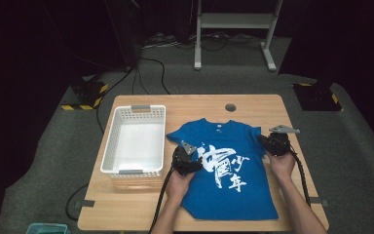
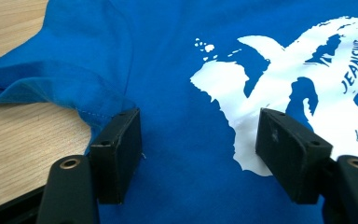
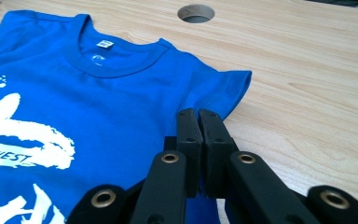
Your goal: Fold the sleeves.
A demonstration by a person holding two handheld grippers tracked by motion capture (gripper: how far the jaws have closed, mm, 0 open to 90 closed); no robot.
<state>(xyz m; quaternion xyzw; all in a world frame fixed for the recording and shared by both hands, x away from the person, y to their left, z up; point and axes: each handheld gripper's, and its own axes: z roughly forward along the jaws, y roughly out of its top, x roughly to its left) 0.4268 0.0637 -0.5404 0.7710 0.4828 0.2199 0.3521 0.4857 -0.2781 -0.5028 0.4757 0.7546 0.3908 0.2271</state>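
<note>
A blue T-shirt (image 1: 233,195) with a white print lies flat on the wooden table (image 1: 126,204), collar away from me. My left gripper (image 1: 189,155) rests on its left side by the armpit. In the left gripper view its jaws stand open (image 2: 198,140), pads down on the cloth with a flat stretch of shirt (image 2: 186,56) between them. My right gripper (image 1: 263,141) is at the shirt's right edge just below the short sleeve (image 3: 228,86). Its jaws are pressed together (image 3: 198,116), and the shirt's edge (image 3: 135,121) runs in under them.
A white plastic basket (image 1: 109,146), nothing in it, stands on the table left of the shirt. A round cable hole (image 1: 230,107) (image 3: 196,12) sits near the table's far edge. Bare wood lies to the right of the shirt. Cables and a metal stand are on the floor beyond.
</note>
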